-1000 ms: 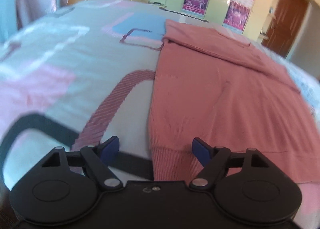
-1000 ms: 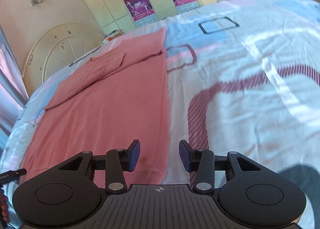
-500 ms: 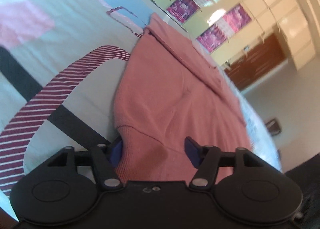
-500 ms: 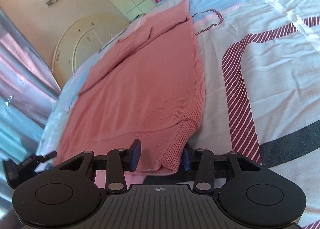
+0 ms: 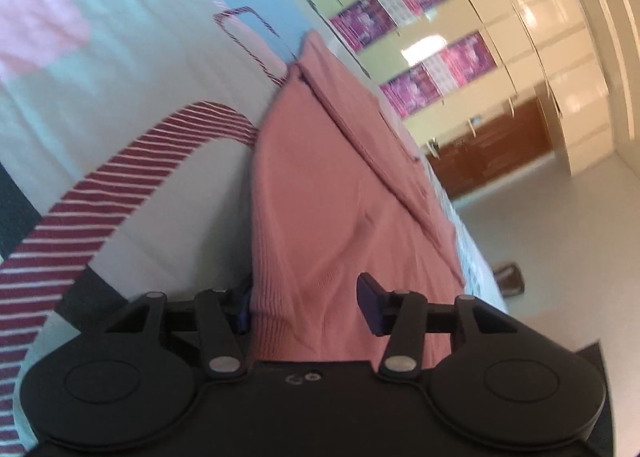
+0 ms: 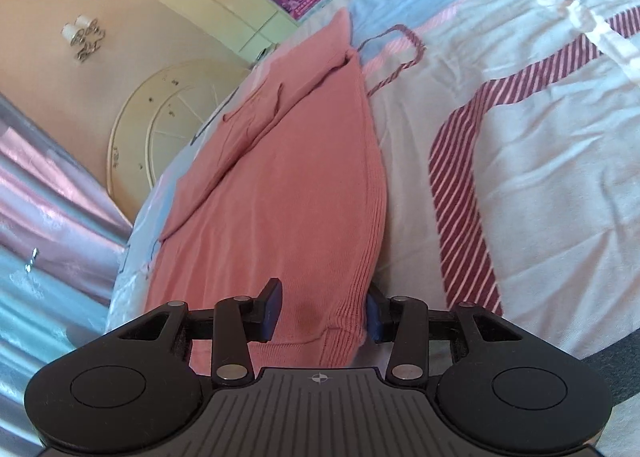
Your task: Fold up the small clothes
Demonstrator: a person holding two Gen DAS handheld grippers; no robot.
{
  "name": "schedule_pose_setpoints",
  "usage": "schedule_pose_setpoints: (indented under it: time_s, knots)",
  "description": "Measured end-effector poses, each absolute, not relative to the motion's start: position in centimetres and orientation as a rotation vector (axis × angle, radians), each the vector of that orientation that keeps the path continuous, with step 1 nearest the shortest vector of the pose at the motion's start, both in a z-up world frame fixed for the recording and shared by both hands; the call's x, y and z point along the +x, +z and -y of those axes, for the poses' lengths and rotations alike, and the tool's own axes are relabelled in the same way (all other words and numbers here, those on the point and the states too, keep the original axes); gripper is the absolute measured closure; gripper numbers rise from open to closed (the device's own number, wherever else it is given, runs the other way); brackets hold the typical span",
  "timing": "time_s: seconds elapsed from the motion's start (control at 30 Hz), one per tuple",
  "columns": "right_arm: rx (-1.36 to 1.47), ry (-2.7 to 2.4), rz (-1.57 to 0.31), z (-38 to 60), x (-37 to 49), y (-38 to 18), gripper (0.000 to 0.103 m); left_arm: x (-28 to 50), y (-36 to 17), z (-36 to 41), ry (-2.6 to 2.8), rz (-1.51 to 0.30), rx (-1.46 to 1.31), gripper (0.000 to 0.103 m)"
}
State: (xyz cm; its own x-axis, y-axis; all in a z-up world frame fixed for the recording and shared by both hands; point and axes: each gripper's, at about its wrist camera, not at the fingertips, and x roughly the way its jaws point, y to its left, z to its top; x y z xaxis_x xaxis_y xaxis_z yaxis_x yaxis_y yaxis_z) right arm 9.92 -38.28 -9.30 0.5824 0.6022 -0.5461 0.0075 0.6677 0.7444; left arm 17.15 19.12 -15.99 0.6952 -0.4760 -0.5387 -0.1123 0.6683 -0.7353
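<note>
Left gripper first: its jaws have just been closing, and the ribbed hem corner of the pink knit top sits right between them, the fabric bunched against the left pad while the right pad stands just clear of the cloth, so no firm pinch on that side that I can see. Over to the right gripper: jaws at a middling gap with the other hem corner between them, the right pad tucked against the ribbed edge, the left pad resting over the flat knit; whether it is truly clamped I cannot tell. Both corners are raised off the bed, and the hem edge curls up at each gripper. Beyond them the top stretches away along the patterned bedsheet, its sleeves folded across the far end. The sheet shows maroon striped bands, blue and pink blocks. Further out, cream wardrobe doors with purple posters, and a round cream headboard against the wall.
</note>
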Motion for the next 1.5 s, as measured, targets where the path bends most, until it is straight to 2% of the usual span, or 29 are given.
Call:
schedule_pose_setpoints:
  time_s: [0.07, 0.17, 0.2, 0.23, 0.27, 0.4, 0.47, 0.53, 0.6, 0.93, 1.2, 1.5]
  knots:
    - [0.762, 0.421, -0.902, 38.0, 9.2, -9.1, 0.062, 16.3, -15.7, -18.8, -0.237, -0.805, -0.789, 0.058]
    - [0.738, 0.434, -0.924, 37.9, 7.8, -9.3, 0.082, 14.9, -15.5, -18.0, -0.239, -0.806, -0.719, 0.060]
    - [0.729, 0.430, -0.927, 38.1, 7.5, -9.5, 0.092, 14.8, -15.4, -18.1, -0.228, -0.806, -0.709, 0.068]
    - [0.717, 0.420, -0.931, 38.2, 7.4, -9.6, 0.095, 15.0, -15.5, -18.0, -0.202, -0.812, -0.698, 0.087]
    - [0.722, 0.417, -0.933, 38.3, 7.4, -9.8, 0.096, 14.9, -15.3, -18.2, -0.175, -0.819, -0.683, 0.099]
    - [0.670, 0.466, -0.832, 38.4, 6.2, -7.6, 0.097, 13.2, -12.7, -18.4, -0.192, -0.694, -0.651, 0.098]
    - [0.658, 0.494, -0.770, 39.0, 5.3, -6.9, 0.097, 13.1, -13.2, -18.1, -0.164, -0.735, -0.599, 0.098]
    - [0.637, 0.448, -0.852, 39.0, 5.7, -8.6, 0.097, 13.8, -15.1, -17.9, -0.134, -0.814, -0.622, 0.098]
    - [0.651, 0.427, -0.883, 38.8, 5.8, -9.6, 0.097, 13.6, -15.2, -17.9, -0.120, -0.788, -0.664, 0.098]
    - [0.652, 0.448, -0.692, 38.8, 8.0, -3.8, 0.097, 16.1, -10.7, -18.3, -0.133, -0.636, -0.743, 0.099]
    - [0.601, 0.351, -0.609, 37.5, 18.6, 1.5, 0.097, 29.2, -6.3, -17.2, -0.192, -0.557, -0.743, 0.099]
    - [0.644, 0.286, -0.661, 36.6, 34.6, 1.5, 0.097, 44.2, -7.1, -17.5, -0.201, -0.650, -0.722, 0.099]
